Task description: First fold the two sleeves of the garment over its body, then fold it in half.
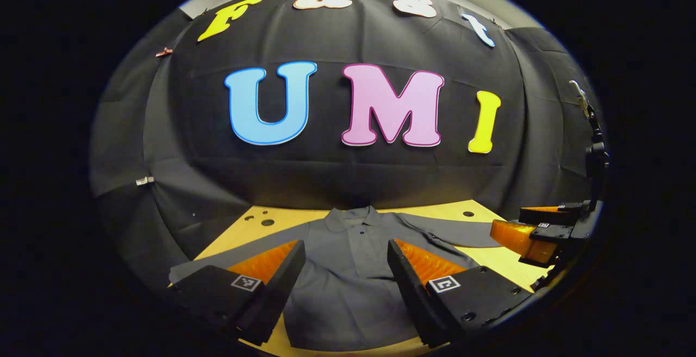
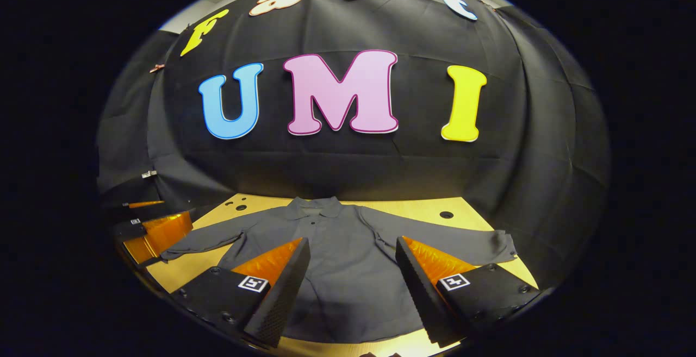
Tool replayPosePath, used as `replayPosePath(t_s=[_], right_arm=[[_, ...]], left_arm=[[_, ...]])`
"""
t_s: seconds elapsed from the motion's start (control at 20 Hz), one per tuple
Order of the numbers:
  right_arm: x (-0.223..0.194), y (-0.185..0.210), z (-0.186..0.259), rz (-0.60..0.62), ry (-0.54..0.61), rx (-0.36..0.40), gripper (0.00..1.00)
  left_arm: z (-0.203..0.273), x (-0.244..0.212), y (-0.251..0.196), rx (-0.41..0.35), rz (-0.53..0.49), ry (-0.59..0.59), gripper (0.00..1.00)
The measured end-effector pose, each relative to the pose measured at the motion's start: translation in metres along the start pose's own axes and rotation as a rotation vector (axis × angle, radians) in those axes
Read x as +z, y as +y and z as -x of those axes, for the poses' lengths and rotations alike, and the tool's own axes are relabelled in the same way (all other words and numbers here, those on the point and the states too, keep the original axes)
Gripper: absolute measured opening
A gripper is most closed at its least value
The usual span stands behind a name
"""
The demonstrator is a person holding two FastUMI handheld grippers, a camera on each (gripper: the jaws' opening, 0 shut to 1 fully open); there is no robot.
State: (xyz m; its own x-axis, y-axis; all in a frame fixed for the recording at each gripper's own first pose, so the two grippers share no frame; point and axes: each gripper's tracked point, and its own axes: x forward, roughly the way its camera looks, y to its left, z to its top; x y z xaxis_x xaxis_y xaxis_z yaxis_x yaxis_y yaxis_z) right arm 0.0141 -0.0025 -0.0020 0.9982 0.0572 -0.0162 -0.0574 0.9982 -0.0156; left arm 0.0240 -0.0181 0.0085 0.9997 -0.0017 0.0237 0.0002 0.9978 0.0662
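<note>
The grey shirt (image 2: 348, 259) lies flat on the wooden counter (image 2: 418, 207), both sleeves spread out; the left gripper (image 1: 345, 251) and right gripper (image 2: 352, 248) hover above it, jaws wide, holding nothing

Recording booth: black cloth wall (image 1: 348, 172), wooden table (image 2: 467, 207).

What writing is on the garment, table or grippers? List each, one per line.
Garment: none seen.
Table: none, just dark holes.
Left gripper and right gripper: each bears square patterned markers, no words to read.
</note>
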Motion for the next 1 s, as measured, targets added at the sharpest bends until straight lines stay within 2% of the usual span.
replayPosePath(t_s=[0.05,0.25,0.5,0.75,1.0], right_arm=[[0.003,-0.001,-0.003,-0.011,-0.006,0.005,0.98],[0.012,-0.010,-0.014,-0.028,-0.027,-0.001,0.98],[0.018,-0.010,-0.024,-0.094,-0.031,0.033,0.98],[0.012,-0.042,-0.039,-0.096,-0.004,-0.047,0.98],[0.002,-0.087,-0.052,-0.129,0.044,-0.139,0.98]], left_arm=[[-0.002,0.000,0.001,0.005,-0.001,-0.005,0.96],[-0.006,-0.002,0.006,0.026,0.013,0.000,0.95],[-0.008,-0.009,0.008,0.043,0.027,0.026,0.96],[-0.012,-0.005,0.015,0.063,-0.014,0.011,0.96],[-0.020,-0.013,0.015,0.074,-0.005,0.052,0.96]])
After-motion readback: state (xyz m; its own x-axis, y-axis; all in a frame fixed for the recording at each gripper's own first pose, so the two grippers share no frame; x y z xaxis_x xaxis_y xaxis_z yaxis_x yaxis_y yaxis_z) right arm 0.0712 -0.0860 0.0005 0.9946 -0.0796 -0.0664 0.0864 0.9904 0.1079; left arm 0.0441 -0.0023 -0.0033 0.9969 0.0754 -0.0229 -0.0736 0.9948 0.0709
